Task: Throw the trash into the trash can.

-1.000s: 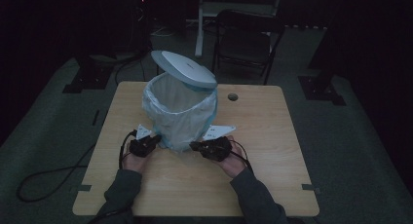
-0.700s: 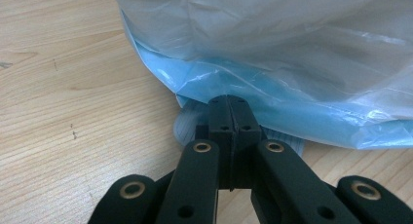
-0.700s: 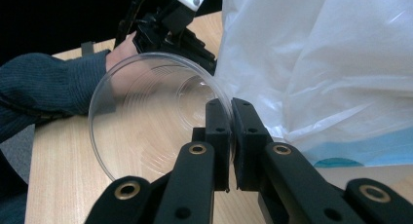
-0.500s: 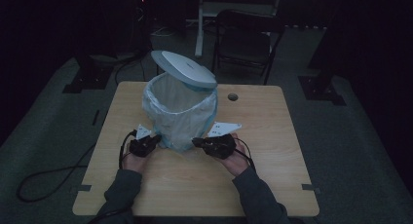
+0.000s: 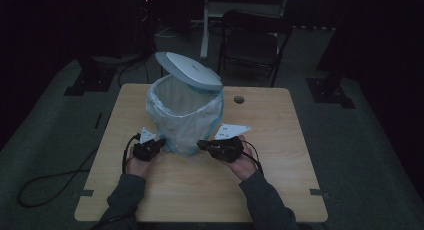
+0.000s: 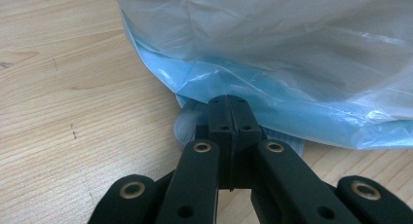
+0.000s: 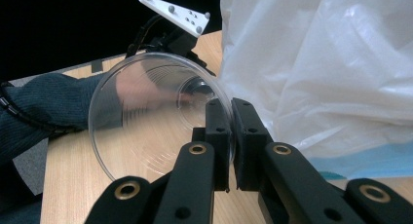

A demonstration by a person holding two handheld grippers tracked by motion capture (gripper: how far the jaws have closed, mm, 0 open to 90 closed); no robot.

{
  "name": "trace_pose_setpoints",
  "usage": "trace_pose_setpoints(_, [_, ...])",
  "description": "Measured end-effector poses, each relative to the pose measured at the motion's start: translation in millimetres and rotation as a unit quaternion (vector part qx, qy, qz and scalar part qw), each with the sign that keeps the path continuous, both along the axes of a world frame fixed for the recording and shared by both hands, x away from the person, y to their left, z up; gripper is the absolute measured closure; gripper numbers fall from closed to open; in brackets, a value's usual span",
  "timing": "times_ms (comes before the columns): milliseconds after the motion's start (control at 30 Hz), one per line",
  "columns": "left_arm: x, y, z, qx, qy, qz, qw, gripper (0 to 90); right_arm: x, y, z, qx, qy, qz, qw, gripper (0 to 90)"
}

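- the bin (image 5: 186, 121) stands on the wooden table (image 5: 280, 140), toward the person's side of the middle, lined with a pale bag (image 5: 165, 97) that drapes over its rim and down the outside; its grey lid (image 5: 189, 70) is tipped up and back at the far side.
- the left gripper (image 5: 159, 143) is low at the bin's left foot. in the left gripper view its jaws are pressed together with nothing wide between them, right against the hem of the blue bag (image 6: 272, 102) near the bin's grey base (image 6: 187, 129); whether a thin fold of film is pinched i can't tell, the tips hide it.
- the right gripper (image 5: 201, 145) is at the bin's right foot, just beside the bag.
- in the right gripper view (image 7: 229, 114) its jaws are closed on the rim of a clear plastic cup (image 7: 151, 117), which lies on its side, mouth facing the camera, close beside the white bag (image 7: 331, 63).
- beyond the cup, the person's left hand (image 7: 141, 87) and dark sleeve (image 7: 48, 107) show, with the other gripper's grey plate (image 7: 175, 12) above.
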State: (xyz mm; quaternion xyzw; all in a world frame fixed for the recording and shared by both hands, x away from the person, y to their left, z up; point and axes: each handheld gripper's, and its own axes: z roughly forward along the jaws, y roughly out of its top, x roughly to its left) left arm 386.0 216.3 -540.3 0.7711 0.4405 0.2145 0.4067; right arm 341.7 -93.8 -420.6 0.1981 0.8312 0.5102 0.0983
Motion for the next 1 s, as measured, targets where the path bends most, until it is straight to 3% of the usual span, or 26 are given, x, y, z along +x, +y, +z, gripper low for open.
trace_pose_setpoints(1000, [0.2,0.5,0.2,-0.002,0.003,0.000,1.0000,90.0,0.8,3.8,39.3,0.018,-0.032,0.010,0.9993,86.5])
